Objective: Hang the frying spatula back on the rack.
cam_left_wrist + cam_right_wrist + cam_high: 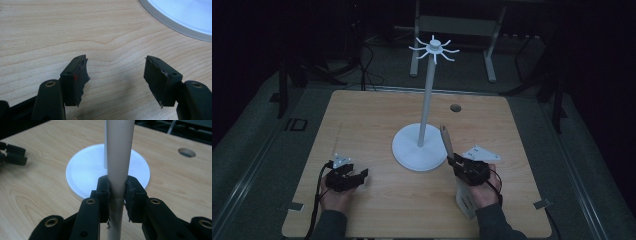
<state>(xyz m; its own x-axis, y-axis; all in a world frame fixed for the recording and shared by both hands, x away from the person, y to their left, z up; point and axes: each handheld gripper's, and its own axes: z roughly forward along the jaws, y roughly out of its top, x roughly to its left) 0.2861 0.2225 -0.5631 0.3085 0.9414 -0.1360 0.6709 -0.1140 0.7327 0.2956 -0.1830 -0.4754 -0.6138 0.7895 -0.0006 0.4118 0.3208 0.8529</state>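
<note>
A white stand rises from a round base (412, 150) at the table's middle, its thin pole (427, 100) topped by a ring of hooks (433, 48). My right gripper (457, 161) is shut on a long utensil, whose beige handle (445, 137) points up and away, just right of the base. A pale flat end (465, 200) shows under the right hand. In the right gripper view the handle (119, 157) is clamped between the jaws (117, 195), in front of the base (85, 170). My left gripper (359, 176) rests low at the front left, open and holding nothing (116, 80).
The wooden table (362, 115) has a cable hole (455, 107) at the back right. The stand's base edge (185, 15) lies ahead and right of the left gripper. Dark floor, cables and a table frame (452, 25) lie beyond the far edge.
</note>
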